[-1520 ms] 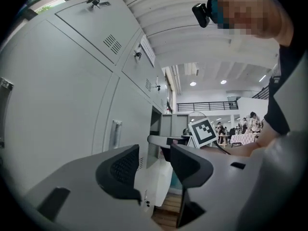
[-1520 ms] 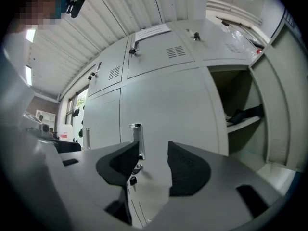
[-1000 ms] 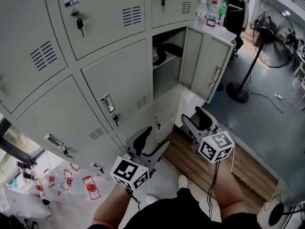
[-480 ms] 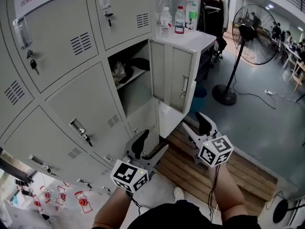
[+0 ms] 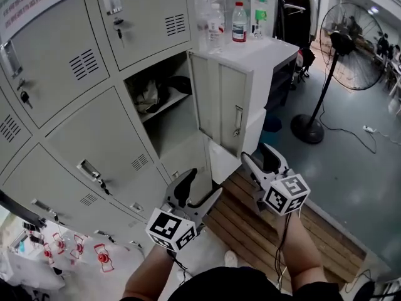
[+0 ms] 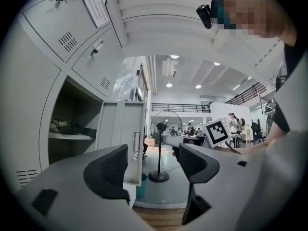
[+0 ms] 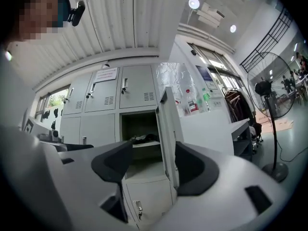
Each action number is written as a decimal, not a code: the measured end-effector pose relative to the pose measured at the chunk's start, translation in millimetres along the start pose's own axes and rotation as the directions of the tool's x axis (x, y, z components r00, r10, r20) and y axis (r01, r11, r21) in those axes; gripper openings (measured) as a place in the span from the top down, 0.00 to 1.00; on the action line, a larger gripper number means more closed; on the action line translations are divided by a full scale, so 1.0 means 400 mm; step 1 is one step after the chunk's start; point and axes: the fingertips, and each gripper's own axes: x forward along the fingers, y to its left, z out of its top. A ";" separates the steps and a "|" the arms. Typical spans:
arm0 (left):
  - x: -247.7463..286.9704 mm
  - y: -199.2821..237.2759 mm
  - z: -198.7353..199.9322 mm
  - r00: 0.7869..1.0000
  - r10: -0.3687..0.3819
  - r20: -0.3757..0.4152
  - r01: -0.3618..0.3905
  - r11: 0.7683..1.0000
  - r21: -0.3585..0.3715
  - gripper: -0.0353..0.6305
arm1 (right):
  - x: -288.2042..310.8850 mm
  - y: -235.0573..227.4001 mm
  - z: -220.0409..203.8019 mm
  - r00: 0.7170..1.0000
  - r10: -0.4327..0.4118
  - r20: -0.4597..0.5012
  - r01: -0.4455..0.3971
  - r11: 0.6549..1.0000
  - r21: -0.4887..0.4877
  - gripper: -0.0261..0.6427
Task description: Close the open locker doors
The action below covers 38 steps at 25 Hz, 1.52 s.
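One grey locker door [image 5: 224,102] stands open, hinged at its right, its handle [image 5: 237,119] facing me. Its compartment [image 5: 164,121] holds dark items on a shelf [image 5: 153,96]. My left gripper [image 5: 200,190] is open below the compartment, with nothing between its jaws, which have just been opening. My right gripper [image 5: 259,158] is open and empty just below the door's lower edge, its jaws having just closed slightly. The left gripper view shows the door [image 6: 120,129] beyond the left gripper [image 6: 151,165]. In the right gripper view the door's edge [image 7: 166,129] lies beyond the right gripper [image 7: 151,165].
The other lockers [image 5: 94,130] are closed, with keys hanging in their locks. A white cabinet [image 5: 269,52] with bottles [image 5: 239,22] stands right of the open door. A standing fan [image 5: 332,55] is farther right. Wooden boards [image 5: 263,231] and red items [image 5: 103,256] lie on the floor.
I have moved along the locker row. The open door now sits closer and further left in the head view. Both grippers have kept their place in front of me.
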 end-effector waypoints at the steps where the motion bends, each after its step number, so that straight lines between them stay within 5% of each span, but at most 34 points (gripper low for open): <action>1: 0.013 -0.001 -0.004 1.000 0.014 -0.001 -0.014 1.000 0.001 0.43 | 0.007 -0.016 -0.003 1.000 0.013 -0.001 -0.013 1.000 0.009 0.56; 17: 0.117 0.009 -0.016 0.987 0.160 -0.018 -0.160 0.987 0.030 0.44 | 0.124 -0.142 -0.008 0.988 0.152 -0.021 -0.150 0.986 0.075 0.59; 38: 0.197 0.185 -0.046 0.994 0.108 -0.026 -0.108 0.994 -0.011 0.44 | 0.304 -0.188 -0.057 0.989 0.121 -0.081 -0.117 0.991 0.059 0.67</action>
